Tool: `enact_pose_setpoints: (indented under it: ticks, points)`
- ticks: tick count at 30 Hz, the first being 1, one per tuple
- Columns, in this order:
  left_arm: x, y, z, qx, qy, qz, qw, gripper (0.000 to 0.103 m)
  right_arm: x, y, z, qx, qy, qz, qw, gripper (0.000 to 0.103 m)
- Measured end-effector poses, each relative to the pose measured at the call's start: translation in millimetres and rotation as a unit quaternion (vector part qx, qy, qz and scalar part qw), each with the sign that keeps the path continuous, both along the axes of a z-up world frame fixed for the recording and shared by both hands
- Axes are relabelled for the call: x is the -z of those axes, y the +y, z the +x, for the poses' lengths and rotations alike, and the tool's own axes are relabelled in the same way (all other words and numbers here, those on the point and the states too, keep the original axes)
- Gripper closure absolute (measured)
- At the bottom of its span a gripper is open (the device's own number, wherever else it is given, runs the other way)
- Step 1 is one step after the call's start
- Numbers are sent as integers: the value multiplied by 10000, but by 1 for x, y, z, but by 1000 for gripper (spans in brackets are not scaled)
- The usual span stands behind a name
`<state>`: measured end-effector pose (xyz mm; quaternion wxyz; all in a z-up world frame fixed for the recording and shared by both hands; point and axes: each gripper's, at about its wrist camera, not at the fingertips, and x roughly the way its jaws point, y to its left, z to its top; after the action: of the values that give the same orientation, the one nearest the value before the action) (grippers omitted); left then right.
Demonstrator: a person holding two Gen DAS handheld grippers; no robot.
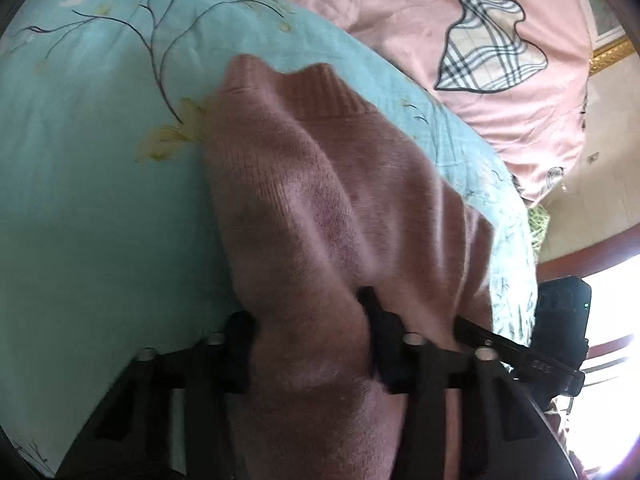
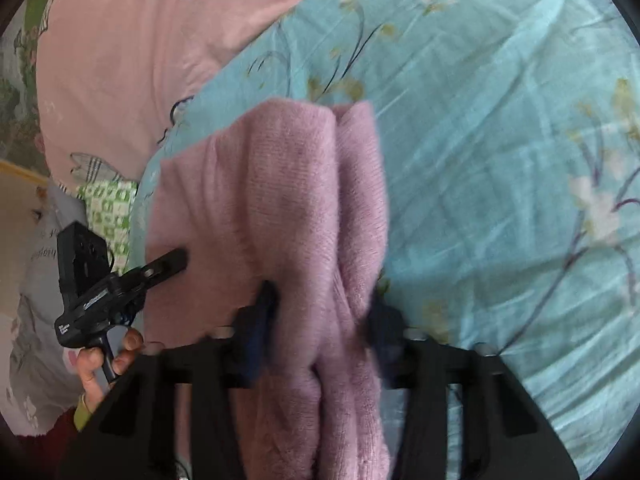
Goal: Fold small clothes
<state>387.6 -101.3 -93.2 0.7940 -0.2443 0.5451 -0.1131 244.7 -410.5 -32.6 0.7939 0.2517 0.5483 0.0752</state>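
Between each gripper's fingers, pink sweater [image 1: 320, 200].

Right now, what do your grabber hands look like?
Both grippers, the left gripper and the right gripper, are matte black plastic with chunky fingers and silvery bolt heads. One carries a boxy black camera and small white lettering. A bare hand shows a yellow-green cuff.

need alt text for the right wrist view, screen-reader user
The right gripper pinches a bunched fold of a fuzzy pink knitted sweater between its two black fingers, over a light blue floral bedspread. At left, the left gripper, held in a hand, reaches to the sweater's edge; a pink sheet with plaid patches lies beyond.
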Motion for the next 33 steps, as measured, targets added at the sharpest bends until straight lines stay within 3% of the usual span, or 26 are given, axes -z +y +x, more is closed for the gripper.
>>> enact_pose_setpoints:
  ticks: [3,7,11,19,25,33]
  points:
    - [-12,-3,-8,73,-200,-16,9998,75,-6,6,-4,-71,-119,18,9999,73]
    - [-38,9,-31,-64,-425,-419,9982,77,-21,15,-13,49,-262,539,9982,74]
    - [-69,28,-62,-179,-623,-418,9970,79,-36,40,-18,-54,-396,897,9952,75]
    - [-100,126,-139,-1128,-560,-700,9896,81,-45,131,2,-733,-396,1588,9838,75]
    - [-102,188,-156,-1794,-621,-380,9811,81,-25,203,34,-1388,-198,1497,9787,75]
    - [-63,231,-141,-2210,-428,249,9740,83,8,258,81,-1864,-30,678,9801,75]
